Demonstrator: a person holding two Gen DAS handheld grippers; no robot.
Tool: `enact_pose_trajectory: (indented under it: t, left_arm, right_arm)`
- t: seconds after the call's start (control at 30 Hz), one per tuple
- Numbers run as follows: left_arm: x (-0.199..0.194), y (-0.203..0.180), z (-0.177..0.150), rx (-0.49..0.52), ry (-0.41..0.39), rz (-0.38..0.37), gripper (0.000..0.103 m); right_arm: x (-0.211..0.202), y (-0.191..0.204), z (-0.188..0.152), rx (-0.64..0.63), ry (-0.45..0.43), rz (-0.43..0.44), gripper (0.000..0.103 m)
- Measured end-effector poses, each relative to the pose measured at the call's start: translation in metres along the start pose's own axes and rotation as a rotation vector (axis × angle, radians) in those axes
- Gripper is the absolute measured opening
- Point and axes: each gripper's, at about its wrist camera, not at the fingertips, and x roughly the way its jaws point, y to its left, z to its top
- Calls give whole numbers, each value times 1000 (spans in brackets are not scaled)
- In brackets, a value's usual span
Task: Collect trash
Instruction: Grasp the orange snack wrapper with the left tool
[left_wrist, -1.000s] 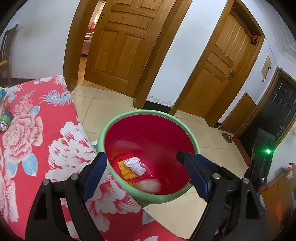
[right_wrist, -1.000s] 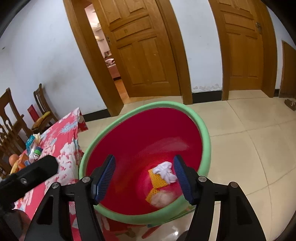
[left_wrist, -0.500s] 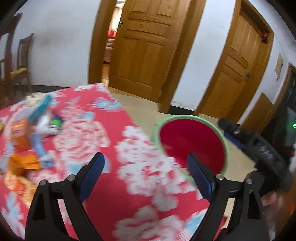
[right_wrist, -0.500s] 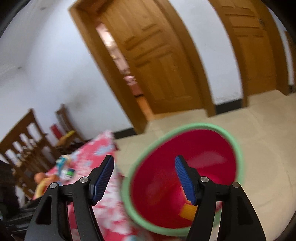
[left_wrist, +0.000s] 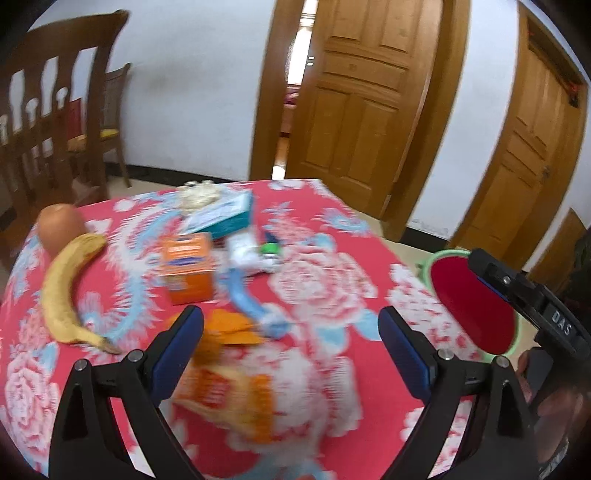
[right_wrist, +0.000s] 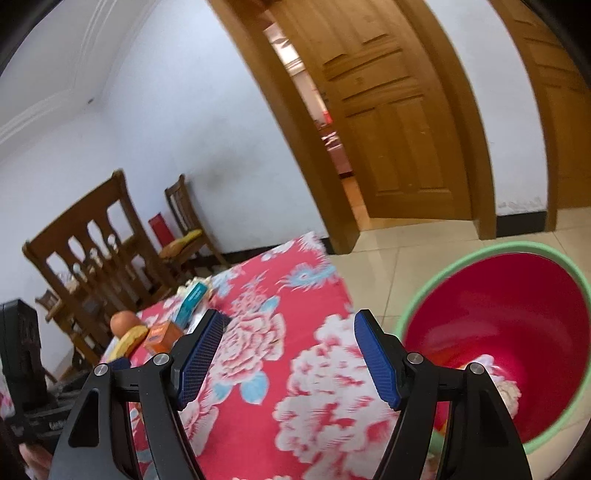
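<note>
Crumpled orange snack wrapper (left_wrist: 225, 395) lies on the red floral-cloth table (left_wrist: 325, 288) right under my left gripper (left_wrist: 291, 347), blurred, its long axis running from near me away toward the orange carton (left_wrist: 188, 271). My left fingers (left_wrist: 177, 347) are spread wide, holding nothing. Right gripper (right_wrist: 288, 362) hangs over the table's edge, also spread and empty. Red bin with green rim (right_wrist: 517, 332) stands on the floor beside the table.

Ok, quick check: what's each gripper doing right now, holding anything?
Left gripper: open, holding nothing, above the orange wrapper on the table.
Right gripper: open, holding nothing, over the table edge by the red bin.
</note>
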Motion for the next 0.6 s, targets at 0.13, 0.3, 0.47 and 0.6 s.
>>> enact_pose_trajectory:
  t: [0.13,0.3,0.47,0.6]
  left_arm:
    - [1,29,-2,-35,11,47,94]
    - [14,56,-9,-79,10,91,84]
    - [28,63,-19,-120,63,0,41]
    - [19,62,-18,-118,17,-58,21]
  right_arm:
    - [12,11,-5,-13,37,12,75]
    - [25,29,-10,-44,52,19,75]
    - [38,45,-19,-99,108,34,75]
    - [40,53,-22,-123,115,72,75]
